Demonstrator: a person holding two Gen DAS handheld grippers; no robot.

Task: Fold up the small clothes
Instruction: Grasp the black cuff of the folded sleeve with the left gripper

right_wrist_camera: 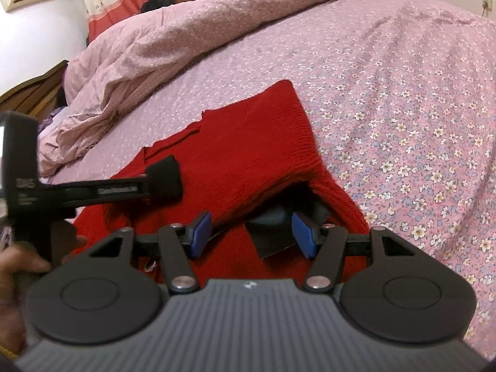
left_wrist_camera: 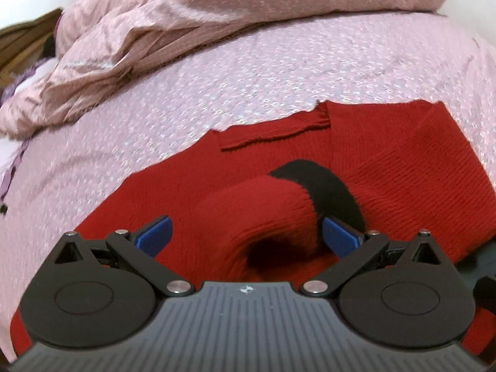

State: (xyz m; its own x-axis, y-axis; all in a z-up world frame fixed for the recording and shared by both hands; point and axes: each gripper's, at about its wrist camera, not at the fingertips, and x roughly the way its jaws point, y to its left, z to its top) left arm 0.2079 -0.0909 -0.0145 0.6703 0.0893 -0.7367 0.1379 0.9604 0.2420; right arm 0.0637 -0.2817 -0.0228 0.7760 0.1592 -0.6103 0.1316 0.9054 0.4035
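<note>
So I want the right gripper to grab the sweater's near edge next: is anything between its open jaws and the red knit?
Nothing visible blocks it. The right gripper already sits over the red sweater, whose lifted edge lies just ahead. The left gripper is off to the side.

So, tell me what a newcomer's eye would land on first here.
The bright red knitted sweater spread on the pink flowered bedsheet stands out at once. Next, a black-cuffed sleeve bulges between the wide jaws of the left gripper. A crumpled pink quilt is heaped at the far side of the bed.
</note>
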